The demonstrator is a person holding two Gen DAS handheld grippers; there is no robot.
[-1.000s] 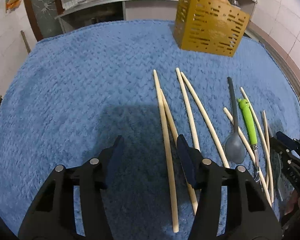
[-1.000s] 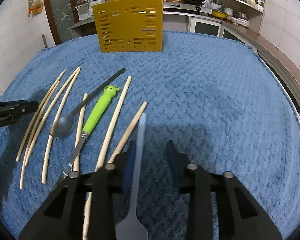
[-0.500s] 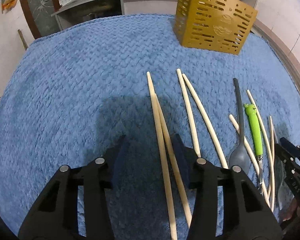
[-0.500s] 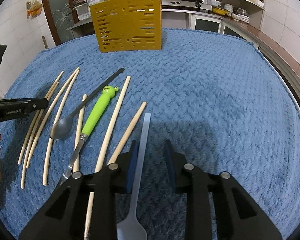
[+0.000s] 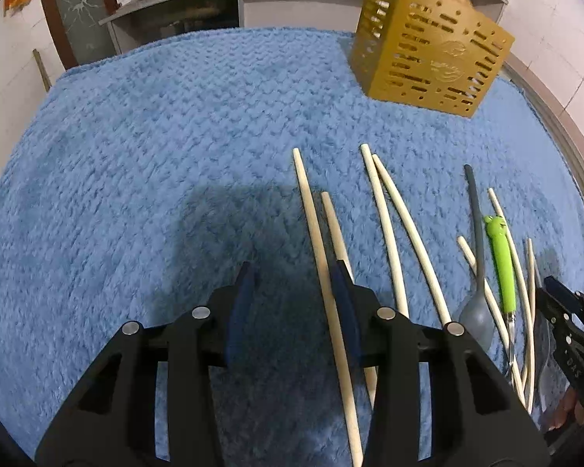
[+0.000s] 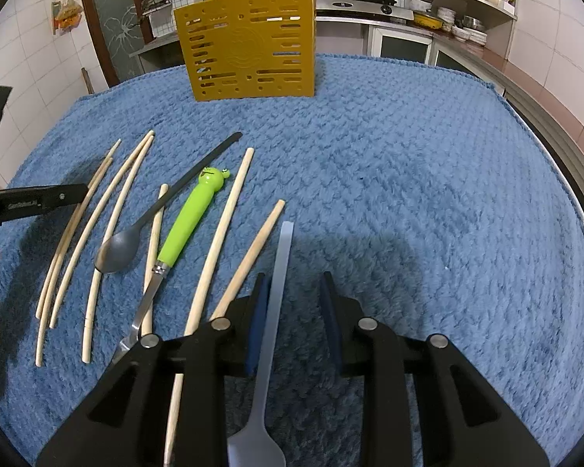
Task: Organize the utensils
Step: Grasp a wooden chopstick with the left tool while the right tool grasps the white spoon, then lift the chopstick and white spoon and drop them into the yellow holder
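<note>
L gripper (image 5: 292, 303), jaws just closing but not yet clamped, straddles pale wooden chopstick (image 5: 323, 272) mid blue towel (image 5: 136, 155); stick's long axis runs away toward far edge, hugging right pad.

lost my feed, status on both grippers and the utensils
Left gripper closing round one chopstick, not gripped. Right gripper open astride pale spoon. Holder empty-looking, path clear.
</note>
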